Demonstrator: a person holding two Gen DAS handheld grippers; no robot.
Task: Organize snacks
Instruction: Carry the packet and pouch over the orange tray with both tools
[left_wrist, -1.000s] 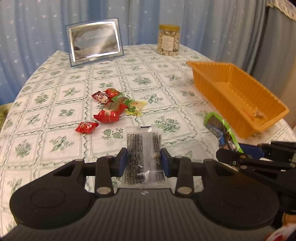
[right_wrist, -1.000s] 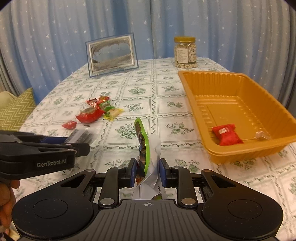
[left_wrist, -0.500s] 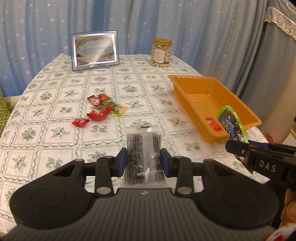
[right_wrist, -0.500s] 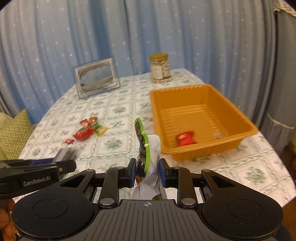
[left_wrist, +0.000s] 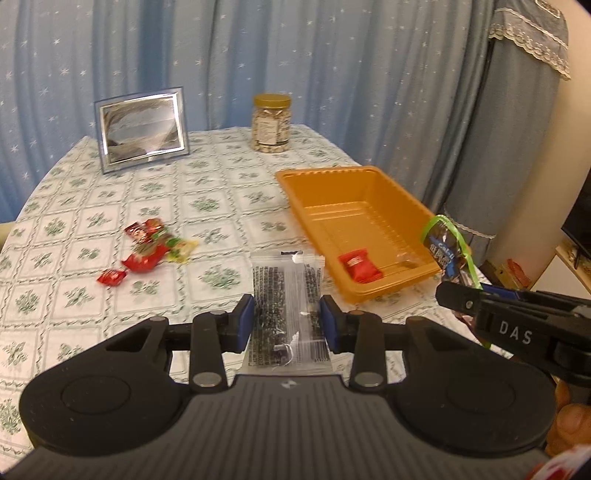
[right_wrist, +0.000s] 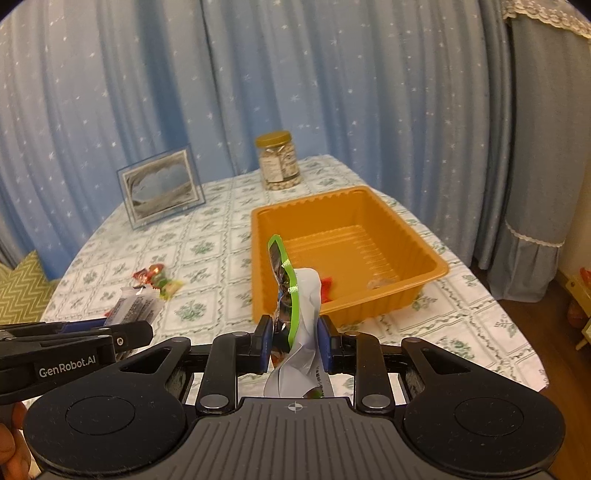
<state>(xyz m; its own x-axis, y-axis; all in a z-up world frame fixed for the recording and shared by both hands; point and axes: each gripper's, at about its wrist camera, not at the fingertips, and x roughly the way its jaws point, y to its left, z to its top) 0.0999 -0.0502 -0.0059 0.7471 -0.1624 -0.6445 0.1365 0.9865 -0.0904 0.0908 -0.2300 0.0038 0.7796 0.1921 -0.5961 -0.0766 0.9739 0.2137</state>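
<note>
My left gripper (left_wrist: 287, 324) is shut on a clear packet of dark snack sticks (left_wrist: 286, 295), held above the table's near side. My right gripper (right_wrist: 293, 343) is shut on a crumpled green-edged snack bag (right_wrist: 291, 295); that bag (left_wrist: 445, 251) also shows at the right of the left wrist view. The orange tray (left_wrist: 295, 188) lies on the right of the table with one red wrapped candy (left_wrist: 359, 265) in its near end. A small heap of red and yellow-green candies (left_wrist: 151, 245) lies on the tablecloth at left, and one red candy (left_wrist: 110, 277) sits apart beside it.
A framed picture (left_wrist: 142, 129) and a jar with a gold lid (left_wrist: 270, 123) stand at the far side of the table (left_wrist: 221, 192), before a blue star-patterned curtain. A zigzag cushion (right_wrist: 18, 291) lies off the table's left edge. A person's fingers (left_wrist: 569, 424) hold the right tool.
Both grippers have risen and drawn back with their packets; the table and tray look smaller and farther. The red candy inside the tray has come into the left wrist view.
</note>
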